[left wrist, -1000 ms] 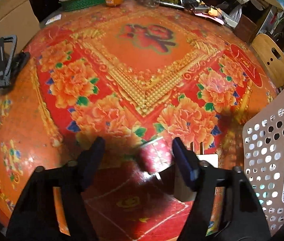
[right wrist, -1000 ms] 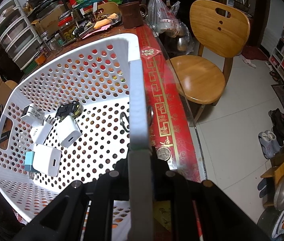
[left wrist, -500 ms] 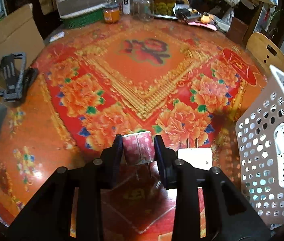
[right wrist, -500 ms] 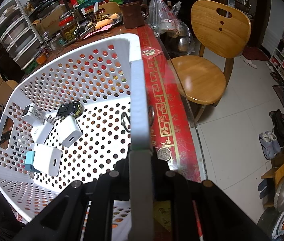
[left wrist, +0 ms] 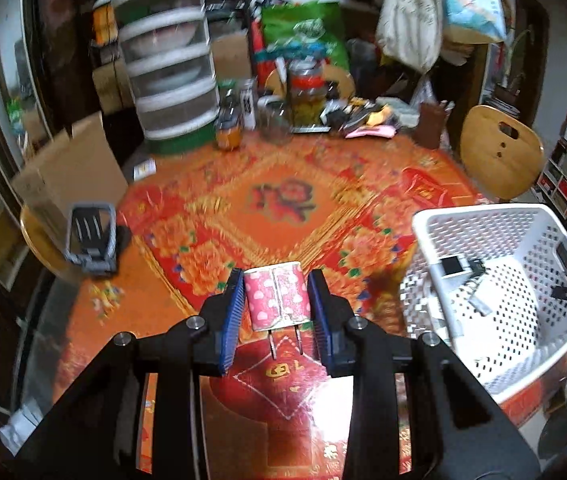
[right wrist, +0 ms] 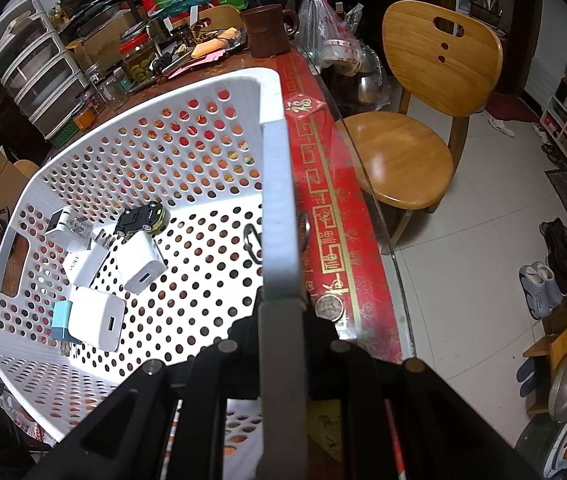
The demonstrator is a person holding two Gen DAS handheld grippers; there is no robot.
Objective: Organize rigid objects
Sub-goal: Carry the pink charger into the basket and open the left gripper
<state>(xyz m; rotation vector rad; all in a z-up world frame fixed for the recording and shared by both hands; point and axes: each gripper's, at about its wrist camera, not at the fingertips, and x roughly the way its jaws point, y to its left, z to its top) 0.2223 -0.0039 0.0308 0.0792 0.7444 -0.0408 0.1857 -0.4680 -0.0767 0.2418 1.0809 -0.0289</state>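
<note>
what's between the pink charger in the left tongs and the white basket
Only bare floral tablecloth lies between the pink charger and the white basket; the left wrist view shows it.

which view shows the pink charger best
The left wrist view: the pink charger sits centred and close in the left claw, held off the table with its two prongs pointing at the camera. The right wrist view does not show it, only the white basket and the chargers already inside.

The basket (right wrist: 279, 184) is white plastic full of holes. The chair (right wrist: 423, 92) is smooth shiny wood. The table (left wrist: 295, 392) cover looks glossy.
</note>
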